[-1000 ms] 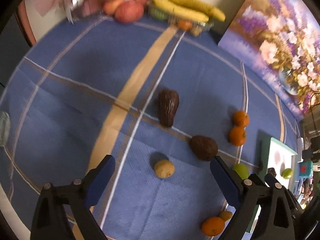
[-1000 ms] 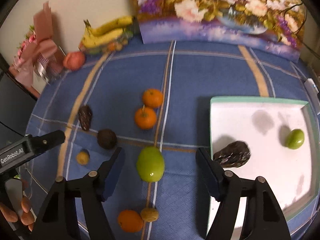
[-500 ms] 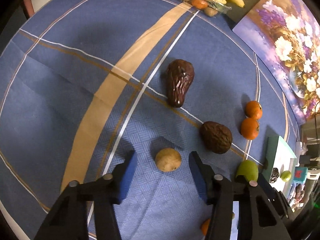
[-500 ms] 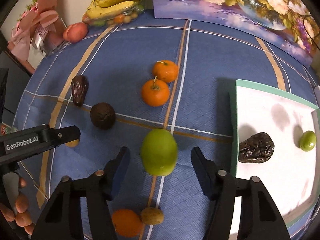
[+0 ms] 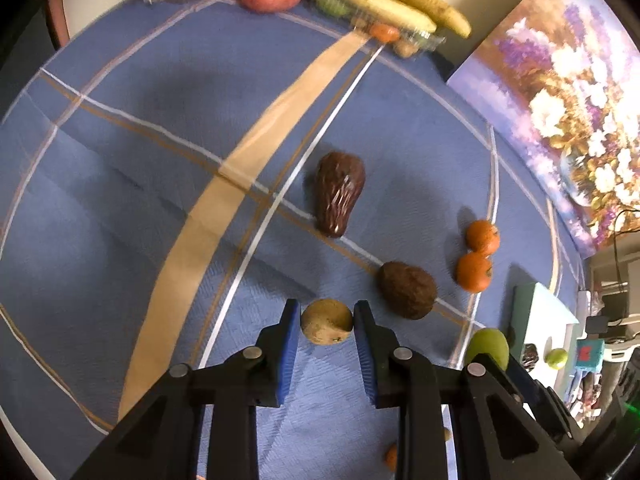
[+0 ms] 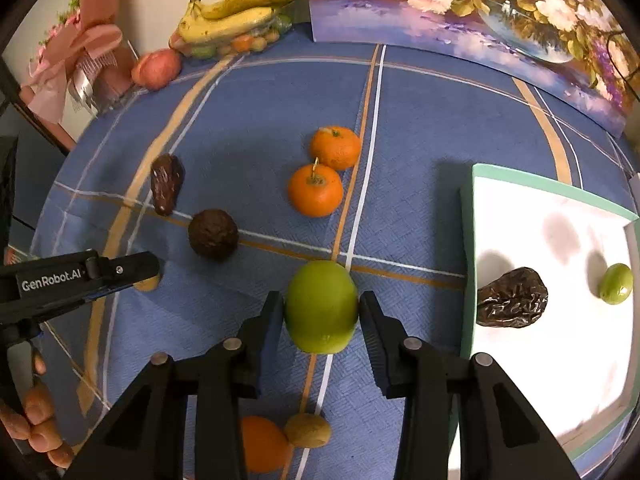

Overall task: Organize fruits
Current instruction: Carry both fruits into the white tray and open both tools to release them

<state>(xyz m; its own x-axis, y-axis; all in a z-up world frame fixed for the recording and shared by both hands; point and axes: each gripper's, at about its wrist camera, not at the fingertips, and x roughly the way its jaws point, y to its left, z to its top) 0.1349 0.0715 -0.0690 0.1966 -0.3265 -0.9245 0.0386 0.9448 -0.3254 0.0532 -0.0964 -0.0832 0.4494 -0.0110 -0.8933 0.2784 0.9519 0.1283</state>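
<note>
Presently your right gripper (image 6: 321, 312) clamps green fruit (image 6: 321, 306), tray (image 6: 467, 264) just right of it; left gripper (image 5: 327, 320) pinches tan fruit (image 5: 327, 321), farther from tray.

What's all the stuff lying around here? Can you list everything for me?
Green apple: 1, green, between right jaws
Small round fruit: 1, tan, between left jaws
Oranges: 2, mid-cloth, side by side
Round dark fruit: 1, brown, left of oranges
Wrinkled fruit: 1, dark brown, left
Tray: 1, white, right; holds dark wrinkled fruit, small green fruit
Bananas: bunch, yellow, back
Painting: floral, back
Tablecloth: blue
Left gripper, right gripper: black
</note>
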